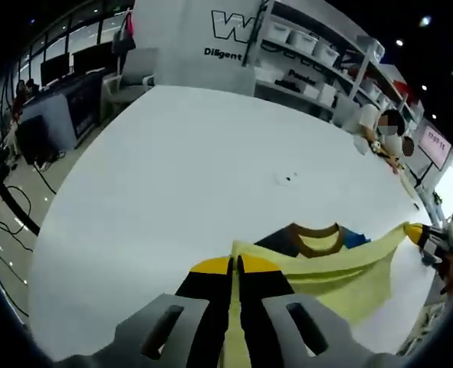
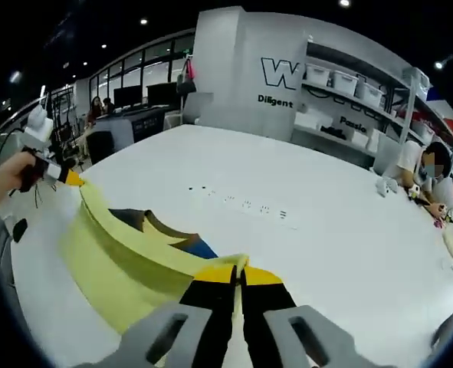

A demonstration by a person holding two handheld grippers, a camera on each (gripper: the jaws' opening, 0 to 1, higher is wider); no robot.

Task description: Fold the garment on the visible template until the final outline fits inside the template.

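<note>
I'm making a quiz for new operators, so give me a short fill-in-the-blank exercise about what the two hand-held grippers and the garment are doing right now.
1. The garment held up between the two grippers is mostly ____ in colour.
2. The left hand-held gripper has its jaws ____ on the fabric.
3. The right hand-held gripper pinches the garment above a ____ table.
4. The garment's neckband is ____.

Missing words: yellow; shut; white; brown
</note>
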